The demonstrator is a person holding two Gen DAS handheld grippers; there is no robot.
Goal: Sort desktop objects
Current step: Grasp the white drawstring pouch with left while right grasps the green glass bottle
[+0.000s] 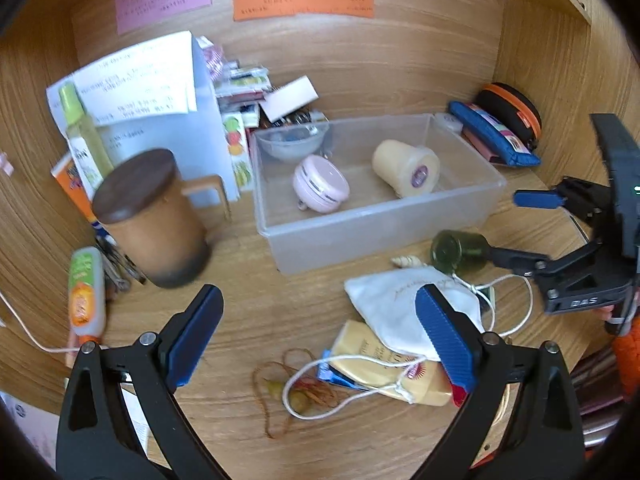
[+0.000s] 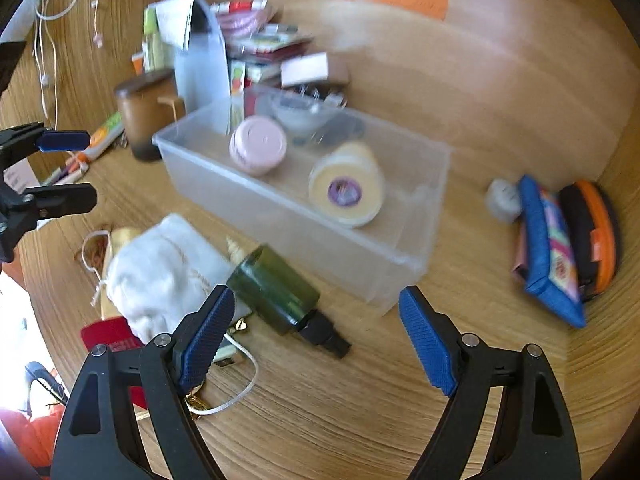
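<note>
The right hand-held gripper (image 2: 312, 320) stood with its jaws wide apart and nothing clamped, the dark green bottle (image 2: 276, 288) lying on the desk (image 2: 360, 400) just ahead of its left finger, beside the clear bin (image 2: 400, 256). Closing off-centre would likely roll the bottle or snag the white pouch (image 2: 160, 272) and its cord touching it. The left hand-held gripper (image 1: 316, 328), also apart and empty, hovered over the pouch; both reaching there could collide.
</note>
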